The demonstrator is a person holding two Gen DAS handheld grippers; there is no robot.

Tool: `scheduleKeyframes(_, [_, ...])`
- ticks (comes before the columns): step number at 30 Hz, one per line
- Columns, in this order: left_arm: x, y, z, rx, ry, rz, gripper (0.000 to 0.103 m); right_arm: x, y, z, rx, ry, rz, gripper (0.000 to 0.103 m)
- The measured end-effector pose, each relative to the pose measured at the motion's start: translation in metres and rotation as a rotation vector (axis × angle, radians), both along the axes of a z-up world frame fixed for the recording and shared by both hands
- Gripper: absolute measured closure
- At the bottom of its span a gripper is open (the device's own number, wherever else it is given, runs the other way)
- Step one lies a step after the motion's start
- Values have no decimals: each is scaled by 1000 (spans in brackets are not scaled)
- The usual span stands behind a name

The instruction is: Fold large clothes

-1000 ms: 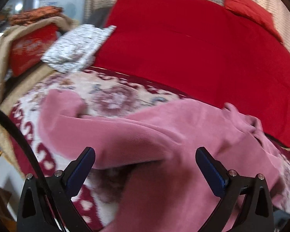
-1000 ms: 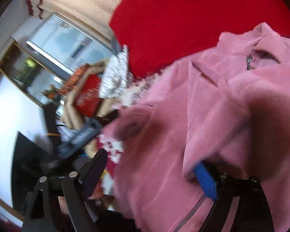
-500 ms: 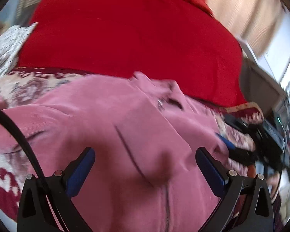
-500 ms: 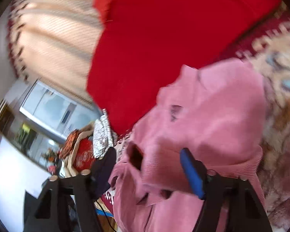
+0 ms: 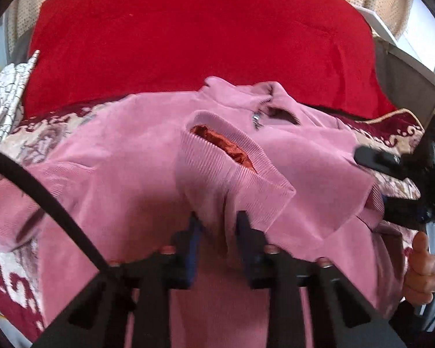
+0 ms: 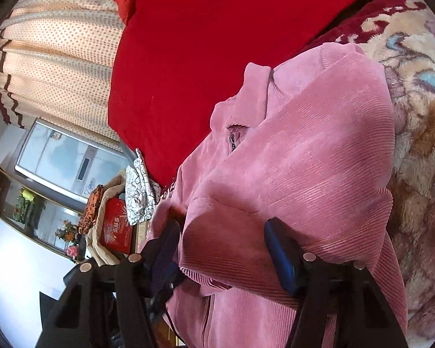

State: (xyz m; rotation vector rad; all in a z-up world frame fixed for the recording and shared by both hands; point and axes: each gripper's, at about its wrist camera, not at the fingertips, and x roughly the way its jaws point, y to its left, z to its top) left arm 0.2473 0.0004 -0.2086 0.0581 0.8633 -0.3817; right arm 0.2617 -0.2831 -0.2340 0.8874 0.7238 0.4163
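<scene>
Closing its jaws, our left claw [image 5: 217, 221] stood narrow, with a fold of the pink jacket [image 5: 124, 156] between the blue pads [image 5: 192, 242] and the ribbed sleeve cuff [image 5: 226, 171] rising just beyond the tips. We could not tell whether the pads pressed firmly on the cloth. Inside the cuff we saw an orange lining [image 5: 223, 145].

Our right claw [image 6: 221, 232] also closed its jaws, at a middling width, around a thick corduroy fold of the same jacket [image 6: 304, 159]; the right blue pad [image 6: 278, 255] lay against the cloth, and the left pad was partly hidden behind it. In the left wrist view, the right claw appeared at the jacket's far edge, with a thumb [image 5: 423, 258] of the holding hand below it.

We found the jacket spread on a patterned blanket [image 6: 414, 92], its collar and zip pull [image 5: 256, 117] pointing toward a red cover [image 5: 188, 34]. Beyond stood a dotted curtain [image 6: 58, 58] and a red box [image 6: 116, 229] beside a white patterned cloth [image 6: 139, 191].
</scene>
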Motion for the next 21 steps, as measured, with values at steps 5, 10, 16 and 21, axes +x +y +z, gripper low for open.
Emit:
scheduleKeyframes(5, [-4,35,26,-40,-139,43,87,-9,4,9,-41,-54,23,36])
scheduleKeyframes(10, [9,76,25,-49,-117,178,87,-13,26,22,-103,-136,82,36])
scheduleKeyframes(16, [8,77,19,-119,1,127,12,2,44,3,-176,-21,127,41])
scheduleKeyframes(21, [7,107,22,-197,27,211,12,1,44,1,-193,-30,137,41])
